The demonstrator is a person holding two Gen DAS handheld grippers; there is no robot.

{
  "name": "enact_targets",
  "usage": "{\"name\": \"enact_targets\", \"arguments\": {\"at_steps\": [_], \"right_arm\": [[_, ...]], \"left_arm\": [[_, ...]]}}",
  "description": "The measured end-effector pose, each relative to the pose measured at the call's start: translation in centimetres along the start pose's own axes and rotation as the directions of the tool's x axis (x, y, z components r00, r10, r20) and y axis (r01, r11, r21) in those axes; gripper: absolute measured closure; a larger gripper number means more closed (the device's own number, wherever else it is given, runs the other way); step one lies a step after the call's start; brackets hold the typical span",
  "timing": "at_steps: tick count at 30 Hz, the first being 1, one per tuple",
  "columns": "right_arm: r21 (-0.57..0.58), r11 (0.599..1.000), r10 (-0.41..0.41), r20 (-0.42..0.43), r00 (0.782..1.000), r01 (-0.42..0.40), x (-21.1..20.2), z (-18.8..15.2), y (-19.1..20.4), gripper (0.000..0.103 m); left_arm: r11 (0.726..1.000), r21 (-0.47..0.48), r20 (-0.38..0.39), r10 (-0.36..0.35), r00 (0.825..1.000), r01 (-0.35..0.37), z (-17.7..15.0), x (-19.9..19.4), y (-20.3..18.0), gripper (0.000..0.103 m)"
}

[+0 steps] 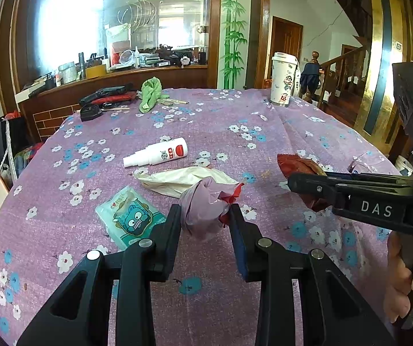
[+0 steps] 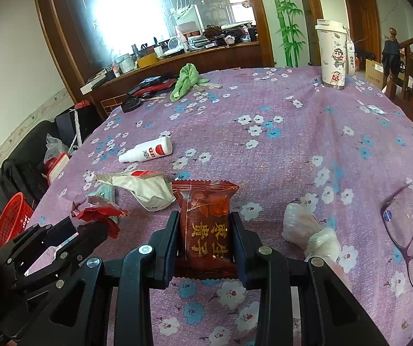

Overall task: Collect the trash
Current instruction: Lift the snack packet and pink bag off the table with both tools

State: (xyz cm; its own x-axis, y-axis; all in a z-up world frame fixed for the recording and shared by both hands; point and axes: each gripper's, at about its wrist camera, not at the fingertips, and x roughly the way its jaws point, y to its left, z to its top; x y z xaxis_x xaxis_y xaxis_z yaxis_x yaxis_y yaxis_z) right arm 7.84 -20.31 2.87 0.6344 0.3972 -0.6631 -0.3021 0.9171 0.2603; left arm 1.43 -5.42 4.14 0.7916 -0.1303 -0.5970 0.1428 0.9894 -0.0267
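Red snack packet [image 2: 206, 227] with gold characters, clamped upright between the fingers of the right tool [image 2: 205, 239], raised a little above the surface [image 2: 278, 150]. Crumpled purple plastic wrapper [image 1: 203, 210] with a red end, pinched between the fingers of the left tool [image 1: 205, 222], also over the floral purple cloth. Just behind it, flat on the cloth, a crumpled cream paper bag [image 1: 183, 180]. To its left, a pale green tissue pack [image 1: 128, 216] with a cartoon face. Further back, a white spray bottle [image 1: 156, 152] lying on its side. On the right side, a knotted white plastic bag [image 2: 310, 230], then glasses [image 2: 408, 236] near the edge. At the far edge, a white cartoon tumbler [image 1: 282, 79] standing upright, well apart from a green cloth [image 1: 150, 93].
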Motion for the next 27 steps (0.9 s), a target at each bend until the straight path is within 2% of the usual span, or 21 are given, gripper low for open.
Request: {"name": "enact_targets", "arguments": {"at_steps": [15, 22, 27], "right_arm": [[0.001, 1.000, 0.004, 0.023, 1.000, -0.004, -0.6, 0.1, 0.2, 0.067], [-0.004, 0.998, -0.062, 0.040, 0.997, 0.062, -0.4, 0.2, 0.2, 0.067], [0.023, 0.998, -0.066, 0.017, 0.998, 0.066, -1.3, -0.5, 0.8, 0.067]], "left_arm": [[1.000, -0.004, 0.045, 0.018, 0.999, -0.018, 0.1, -0.9, -0.1, 0.071], [1.000, -0.009, 0.031, 0.009, 0.999, -0.009, 0.1, -0.8, -0.1, 0.071], [1.000, -0.007, 0.018, 0.009, 1.000, -0.009, -0.2, -2.1, -0.1, 0.071]]}}
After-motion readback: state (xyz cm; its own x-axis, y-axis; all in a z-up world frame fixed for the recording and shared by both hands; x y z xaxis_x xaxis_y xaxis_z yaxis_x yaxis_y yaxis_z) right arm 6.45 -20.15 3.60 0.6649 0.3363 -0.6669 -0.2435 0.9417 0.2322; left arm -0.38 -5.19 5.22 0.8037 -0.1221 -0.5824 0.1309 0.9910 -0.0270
